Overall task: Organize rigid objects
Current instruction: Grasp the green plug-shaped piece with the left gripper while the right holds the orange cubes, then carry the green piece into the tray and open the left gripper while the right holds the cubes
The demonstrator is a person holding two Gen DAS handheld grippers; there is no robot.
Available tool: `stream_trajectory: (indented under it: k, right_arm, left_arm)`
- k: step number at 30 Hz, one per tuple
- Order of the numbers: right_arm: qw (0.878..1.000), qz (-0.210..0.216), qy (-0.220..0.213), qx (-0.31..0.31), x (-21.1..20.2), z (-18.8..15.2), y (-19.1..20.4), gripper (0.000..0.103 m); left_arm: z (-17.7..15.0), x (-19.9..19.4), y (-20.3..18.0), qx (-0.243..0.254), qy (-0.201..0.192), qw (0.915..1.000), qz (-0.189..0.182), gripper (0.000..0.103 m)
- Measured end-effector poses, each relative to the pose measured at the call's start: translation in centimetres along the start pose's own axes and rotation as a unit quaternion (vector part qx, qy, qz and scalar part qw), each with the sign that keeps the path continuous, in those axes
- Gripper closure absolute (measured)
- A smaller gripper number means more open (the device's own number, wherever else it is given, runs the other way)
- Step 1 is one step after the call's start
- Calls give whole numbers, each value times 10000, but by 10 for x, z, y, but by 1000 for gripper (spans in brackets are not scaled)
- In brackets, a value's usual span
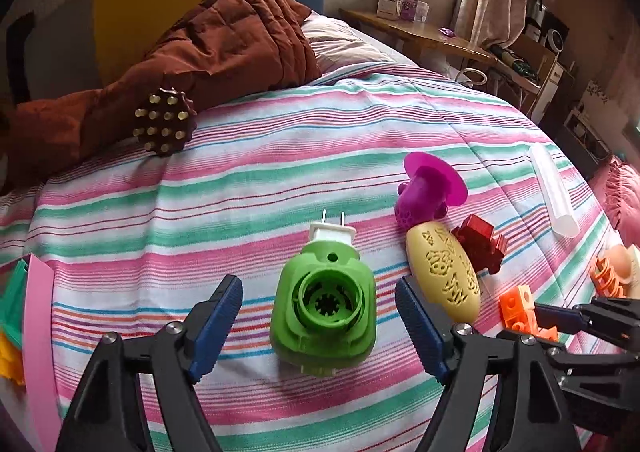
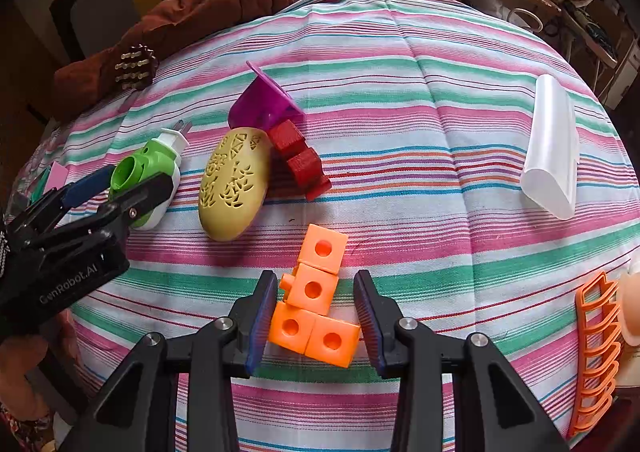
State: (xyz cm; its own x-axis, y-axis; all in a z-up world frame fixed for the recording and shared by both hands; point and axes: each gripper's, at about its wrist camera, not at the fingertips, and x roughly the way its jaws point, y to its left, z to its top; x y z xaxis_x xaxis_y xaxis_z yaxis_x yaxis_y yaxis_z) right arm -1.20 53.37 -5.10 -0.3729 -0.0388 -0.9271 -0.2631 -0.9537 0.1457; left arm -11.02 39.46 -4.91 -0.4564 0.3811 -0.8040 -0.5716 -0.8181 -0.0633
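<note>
A green plug-in device (image 1: 324,316) with a white plug lies on the striped bedspread (image 1: 280,140), between the jaws of my open left gripper (image 1: 320,324), which do not touch it. It also shows in the right wrist view (image 2: 146,172). Orange linked cubes (image 2: 316,296) lie between the jaws of my right gripper (image 2: 316,316); the pads sit close against the lower cubes. A yellow carved egg (image 2: 232,184), a red block piece (image 2: 300,160) and a purple funnel piece (image 2: 264,104) lie in a cluster between the two.
A brown studded disc (image 1: 164,122) rests by a rust quilt (image 1: 224,28). A white translucent tube (image 2: 552,148) lies at right. An orange slotted rack (image 2: 596,348) is at the right edge. Pink and green items (image 1: 36,312) are at the left edge.
</note>
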Motion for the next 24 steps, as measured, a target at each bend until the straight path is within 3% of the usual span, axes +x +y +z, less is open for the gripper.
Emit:
stream_trajectory:
  k: [1, 2, 3, 8, 12, 16, 24]
  right_arm:
    - [10000, 7, 1, 18, 0, 0, 0, 63]
    - [10000, 19, 3, 32, 0, 0, -1, 63]
    - [10000, 27, 2, 37, 0, 0, -1, 63]
    - [10000, -32, -12, -46, 1, -1, 1, 63]
    - [9999, -90, -29, -109, 1, -2, 3, 63]
    - [10000, -40, -59, -36, 1, -2, 1, 63]
    - [9997, -117, -136, -144, 2, -2, 4, 63]
  left_arm:
    - [4, 4, -3, 61, 27, 10000, 57, 29]
    - [4, 7, -5, 123, 62, 9998, 108, 43]
    - [5, 12, -7, 204, 138, 9996, 131, 50]
    - [-11, 16, -17, 810, 57, 9961, 356, 50]
    - [-18, 13, 0, 291, -48, 9996, 17, 50]
    - [-23, 10, -6, 471, -37, 9988, 119, 50]
    - [-50, -14, 4, 332, -36, 9994, -122, 51]
